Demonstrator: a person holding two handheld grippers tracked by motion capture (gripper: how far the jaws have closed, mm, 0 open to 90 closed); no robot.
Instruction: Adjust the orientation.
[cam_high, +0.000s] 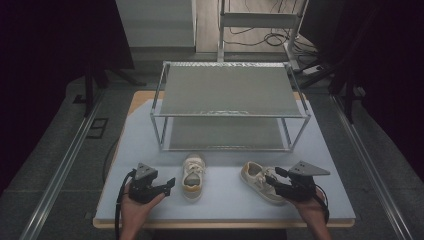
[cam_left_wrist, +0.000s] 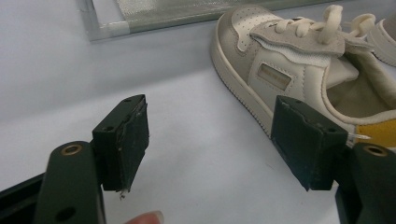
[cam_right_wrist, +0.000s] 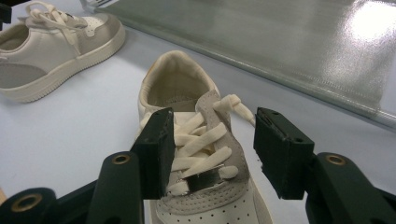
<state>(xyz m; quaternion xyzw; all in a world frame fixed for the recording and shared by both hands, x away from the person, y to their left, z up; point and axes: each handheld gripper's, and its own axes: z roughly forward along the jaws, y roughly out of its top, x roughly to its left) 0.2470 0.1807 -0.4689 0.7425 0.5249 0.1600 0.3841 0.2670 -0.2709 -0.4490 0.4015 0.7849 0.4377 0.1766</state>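
- A person is sitting at a table (cam_high: 150, 150) covered by a pale blue-grey mat, holding a black two-jaw gripper in each hand, with a two-tier metal shoe rack (cam_high: 230, 107) standing at the far middle of the mat.
- Two cream sneakers are lying on the mat just in front of the rack: the left sneaker (cam_high: 192, 176) is resting near the rack's front left half with its toe pointing toward the rack, and the right sneaker (cam_high: 260, 181) is lying in front of the rack's right half, angled with its toe toward the person's right.
- The left gripper (cam_high: 169, 184) is hovering low over the mat in front of the rack's left corner, just beside the left sneaker; in the left gripper view its jaws are standing wide apart with nothing between them but bare mat, and one pad is sitting close to the sneaker's (cam_left_wrist: 299, 70) side near the yellow heel patch.
- The left hand (cam_high: 134, 205) is wrapping the gripper body from below, a cable (cam_high: 120, 200) trailing off beside it.
- The right gripper (cam_high: 272, 180) is reaching over the right sneaker in front of the rack's right leg; in the right gripper view its jaws are spread open on either side of the laced tongue (cam_right_wrist: 201, 144), and whether the pads are touching the shoe cannot be told.
- The right hand (cam_high: 312, 202) is holding that gripper, a grey three-cornered plate (cam_high: 307, 168) riding on top.
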